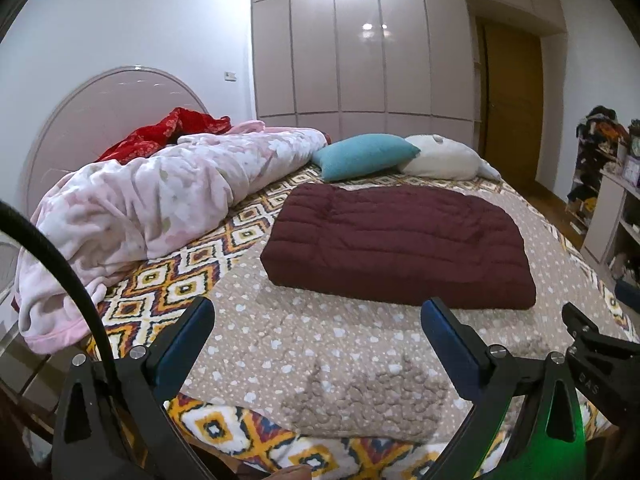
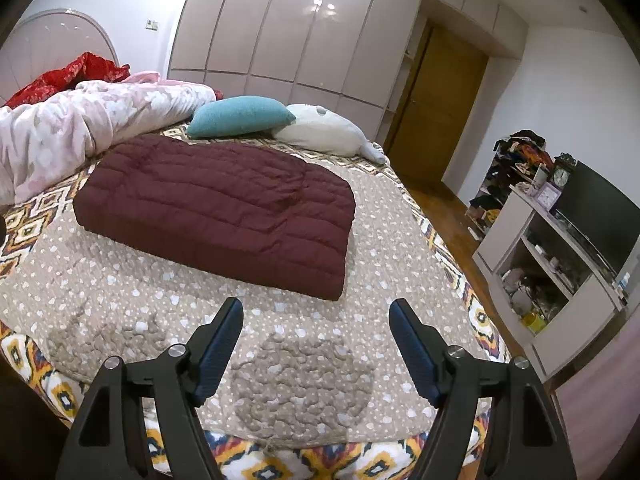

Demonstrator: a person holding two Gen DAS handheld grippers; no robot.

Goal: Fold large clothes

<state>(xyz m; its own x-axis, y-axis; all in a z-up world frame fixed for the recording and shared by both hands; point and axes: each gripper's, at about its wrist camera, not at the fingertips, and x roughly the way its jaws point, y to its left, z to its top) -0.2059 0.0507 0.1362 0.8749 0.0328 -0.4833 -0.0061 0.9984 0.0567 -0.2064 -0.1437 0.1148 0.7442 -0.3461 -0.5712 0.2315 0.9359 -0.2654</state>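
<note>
Blue-padded fingers of the left gripper (image 1: 316, 332) are seen spread wide apart, empty, held over the near end of the bed. Fingers of the right gripper (image 2: 316, 336) are likewise parted and nothing is held between them; black frames with silver bolts are noted on both.

Bed cover (image 2: 132, 292): taupe quilted cloth, printed with small white shapes, puckered in patches near the foot; a border of orange, navy and white diamonds is shown at the edges.

Jacket (image 2: 224, 208): maroon, padded, stitched in horizontal channels, soft and bulky. It is laid flat near the middle of the bed as a thick rectangle with rounded corners, well apart from both grippers. Sleeves are not visible, so it is judged to be already folded in, at least once.

Step in hand: judged to be a pause between folds, or the close of the fold. If a further fold is wanted, the near edge would have to be pinched at both corners and carried over evenly; springy padding may be expected to push back open.

Also recorded: pink floral blanket (image 1: 160, 196), heaped and plush; red cloth (image 1: 176, 128); teal cushion (image 2: 240, 116); white cushion (image 2: 324, 130); glossy wardrobe (image 1: 360, 60).
</note>
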